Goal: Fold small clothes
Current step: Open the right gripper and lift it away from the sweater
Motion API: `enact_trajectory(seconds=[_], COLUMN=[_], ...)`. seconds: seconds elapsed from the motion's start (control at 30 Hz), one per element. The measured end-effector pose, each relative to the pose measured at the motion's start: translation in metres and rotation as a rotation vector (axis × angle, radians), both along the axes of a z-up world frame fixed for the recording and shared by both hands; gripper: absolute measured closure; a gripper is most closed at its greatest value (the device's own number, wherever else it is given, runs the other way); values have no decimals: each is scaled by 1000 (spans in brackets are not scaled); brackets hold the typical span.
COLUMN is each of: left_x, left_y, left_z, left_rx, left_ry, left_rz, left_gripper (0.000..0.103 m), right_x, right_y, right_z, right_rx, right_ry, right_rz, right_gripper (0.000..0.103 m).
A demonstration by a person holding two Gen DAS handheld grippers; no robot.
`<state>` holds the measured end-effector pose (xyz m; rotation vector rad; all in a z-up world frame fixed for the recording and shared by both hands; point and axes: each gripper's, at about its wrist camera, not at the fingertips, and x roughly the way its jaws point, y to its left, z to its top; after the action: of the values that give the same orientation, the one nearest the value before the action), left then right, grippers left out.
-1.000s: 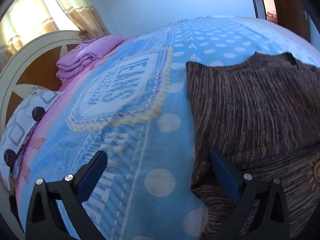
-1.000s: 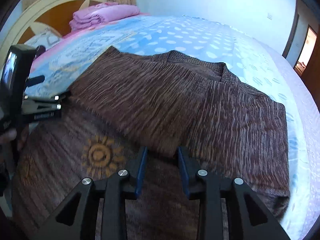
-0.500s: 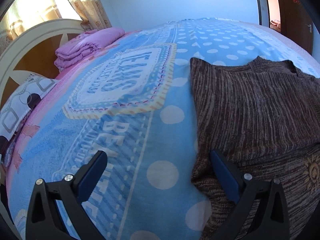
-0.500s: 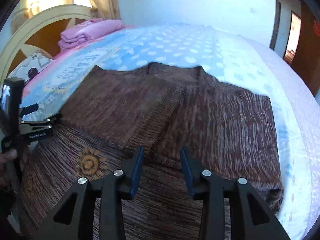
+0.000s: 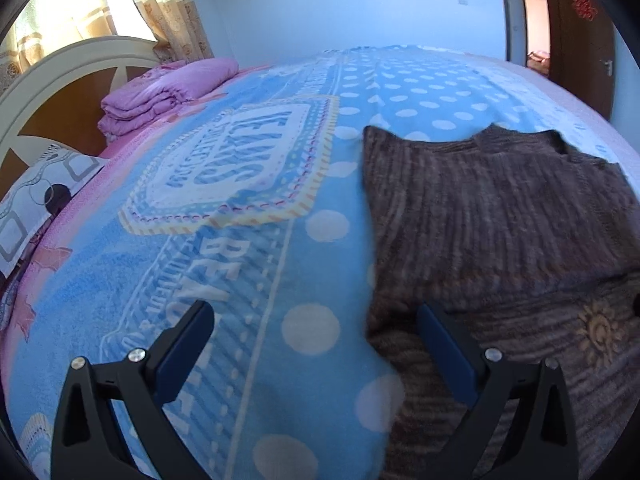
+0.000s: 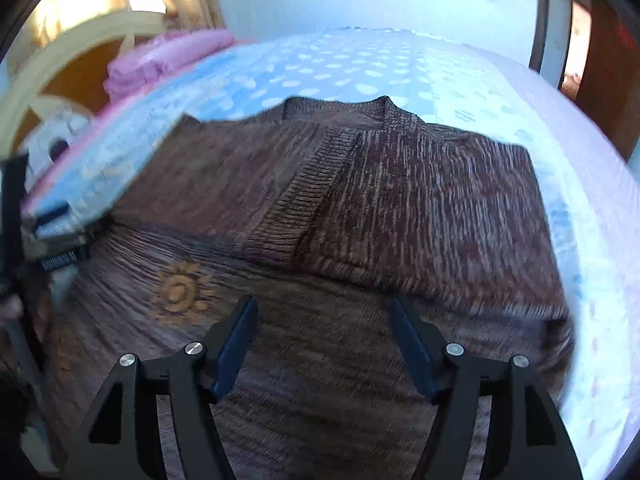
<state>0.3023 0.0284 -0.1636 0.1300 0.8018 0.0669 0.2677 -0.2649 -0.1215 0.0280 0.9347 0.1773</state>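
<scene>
- Large blue letters, upside down and only partly legible, are printed on a white badge on the blanket (image 5: 224,168), left of centre.
- "BE", also inverted, is printed below it.

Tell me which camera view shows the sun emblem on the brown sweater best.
The right wrist view: the sun emblem lies whole on the brown sweater, ahead of the right gripper, though slightly blurred. The left wrist view catches it only small, distorted and blurred near the right edge.
</scene>
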Motion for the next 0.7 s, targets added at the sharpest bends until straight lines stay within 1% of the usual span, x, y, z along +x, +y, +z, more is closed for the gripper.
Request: enact_trajectory(seconds=[0.03, 0.07, 0.2, 0.33, 0.47, 0.57, 0.7], left_x=[-2, -5, -12, -19, -26, -36, -53], left_y=[0, -2, -3, -4, -5, -5, -8], left_z=[1, 2, 4, 4, 4, 6, 10], left_rx=[0, 7, -3, -4, -13, -33, -25], left_ry=[-6, -13, -14, -11, -6, -2, -4], left_rz=[-8, -15, -20, -24, -28, -38, -60], left_gripper=[0, 0, 0, 0, 0, 0, 0], right_x=[-3, -4, -13, -19, -24, -34, -51], right_y=[-1, 0, 4, 2, 1, -4, -3], right_z=[-1, -2, -5, -3, -4, 1, 5], right_rx=[19, 17, -19, -5, -37, 4, -4], right_ry=[-3, -11, -34, -32, -36, -33, -33], right_rz=[-2, -3, -1, -10, -20, -27, -15], right_gripper=[34, 34, 34, 33, 33, 33, 33])
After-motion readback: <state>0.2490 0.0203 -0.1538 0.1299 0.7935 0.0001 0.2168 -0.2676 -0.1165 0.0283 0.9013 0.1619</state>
